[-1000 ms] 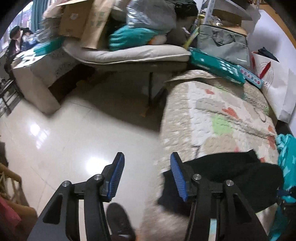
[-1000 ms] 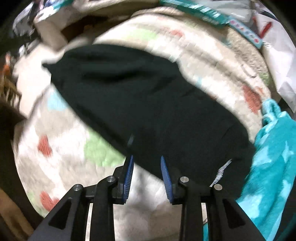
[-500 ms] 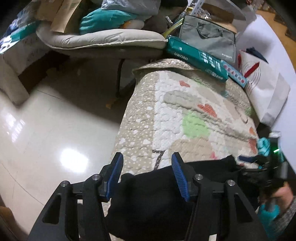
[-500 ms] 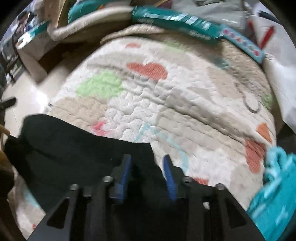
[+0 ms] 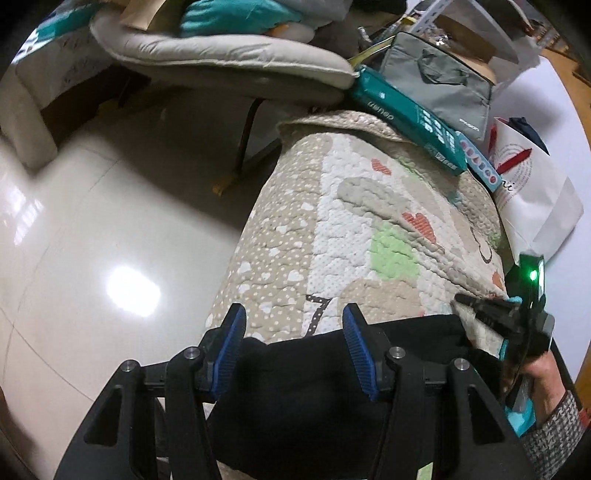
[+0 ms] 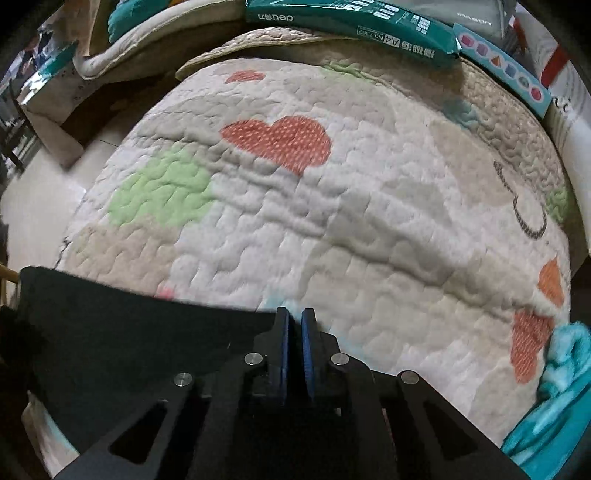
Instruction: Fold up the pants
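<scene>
- Two grippers work at the near edge of a pair of black pants (image 5: pixel 314 391) lying on a quilted cover (image 6: pixel 332 192).
- The left gripper (image 5: pixel 293 350) has its blue-padded fingers (image 5: pixel 357 354) spread apart, one on each side of the pants' far hem near its left corner; the pads are not pressing the cloth.
- The right gripper (image 6: pixel 293 347) has its fingers clenched together at the pants' right corner; the black edge runs right up to the pads, and in the left wrist view the tips pinch at that corner, though whether cloth is truly caught between them cannot be told.
- A hand with a knitted sleeve cuff (image 5: pixel 554 432) carries the right gripper.
- The cover is cream with red hearts, a green patch and beige patches, draped over a raised surface whose kind is hidden.
- Glossy pale floor (image 5: pixel 92 240) lies to the left, reflecting a light.
- A teal paper box (image 6: pixel 351 26) and a light blue box with coloured dots (image 6: pixel 506 74) lie along the far edge.
- Behind them stands a grey fabric bag (image 5: pixel 439 85); its contents are not visible.
- A white paper bag (image 5: pixel 532 199) stands at the right with something dark in its top.
- Turquoise fleece (image 6: pixel 554 406) lies at the cover's right edge.
</scene>
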`<state>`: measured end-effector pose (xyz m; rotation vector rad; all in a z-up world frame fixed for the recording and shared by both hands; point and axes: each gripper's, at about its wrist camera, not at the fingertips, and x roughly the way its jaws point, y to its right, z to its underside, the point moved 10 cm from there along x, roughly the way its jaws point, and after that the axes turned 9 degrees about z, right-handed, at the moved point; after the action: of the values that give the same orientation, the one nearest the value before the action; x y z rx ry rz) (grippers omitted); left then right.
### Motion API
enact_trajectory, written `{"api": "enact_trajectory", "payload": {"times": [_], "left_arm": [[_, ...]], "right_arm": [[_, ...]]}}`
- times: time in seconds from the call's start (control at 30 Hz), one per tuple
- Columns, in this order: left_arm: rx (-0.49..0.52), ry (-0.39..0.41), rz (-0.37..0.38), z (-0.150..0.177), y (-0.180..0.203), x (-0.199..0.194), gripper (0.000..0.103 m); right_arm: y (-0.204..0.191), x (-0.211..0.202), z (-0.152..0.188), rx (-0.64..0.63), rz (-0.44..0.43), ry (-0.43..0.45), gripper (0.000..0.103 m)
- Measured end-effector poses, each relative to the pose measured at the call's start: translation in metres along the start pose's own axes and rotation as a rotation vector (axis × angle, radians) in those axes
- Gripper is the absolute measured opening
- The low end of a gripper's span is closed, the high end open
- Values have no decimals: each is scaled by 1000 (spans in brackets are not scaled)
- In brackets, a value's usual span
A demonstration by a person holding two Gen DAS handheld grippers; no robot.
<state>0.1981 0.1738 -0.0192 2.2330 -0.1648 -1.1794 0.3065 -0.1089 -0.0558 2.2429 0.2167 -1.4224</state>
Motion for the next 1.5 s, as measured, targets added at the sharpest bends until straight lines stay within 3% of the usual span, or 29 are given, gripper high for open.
{"api": "enact_trajectory", "payload": {"times": [0.13,0.23,0.27,0.3,0.37,0.47,0.53,0.6,0.63,0.67,0.8,0.93,1.07,1.13,1.2,1.27,1.4,1.5], "left_arm": [[4,-18,-25,4,-3,6,54],[1,-20,-19,5,-2,5,54],[2,-16,-14,5,0,4,54],[5,-12,-11,5,1,3,54],[11,-6,-7,5,3,0,54],[21,-2,-19,6,3,0,54],[10,-9,-18,7,2,1,54],[0,-13,-13,9,1,2,54],[-2,-15,-14,9,0,2,54],[-2,-16,-19,9,-1,3,54],[0,-26,-31,10,-1,7,54],[14,-47,-66,15,-4,13,54],[29,-76,-100,20,-6,22,54],[40,-84,-104,23,-4,24,54],[58,-77,-107,22,0,22,54],[66,-66,-99,21,3,18,54],[62,-53,-77,21,10,13,54],[73,-45,-80,25,12,10,54]], "right_arm": [[31,-2,-26,88,70,26,0],[37,-8,-25,153,-35,16,3],[35,-10,-20,161,-70,9,14],[33,-12,-15,161,-86,6,41],[24,-15,-2,151,-134,8,76],[5,-14,16,127,-195,-8,75],[-8,-5,29,87,-176,-41,71],[-21,2,37,70,-213,-74,32],[-22,0,35,81,-198,-63,29],[-21,0,33,83,-191,-69,13],[-11,-2,19,94,-121,-70,8],[-6,3,8,92,-63,-68,7],[-5,7,3,64,55,-37,9],[-3,-5,3,86,-2,-40,14],[10,-28,8,121,-22,-17,40],[36,-62,26,186,-28,28,50],[98,-101,93,366,-31,16,50],[129,-103,154,503,-9,-38,50]]}}
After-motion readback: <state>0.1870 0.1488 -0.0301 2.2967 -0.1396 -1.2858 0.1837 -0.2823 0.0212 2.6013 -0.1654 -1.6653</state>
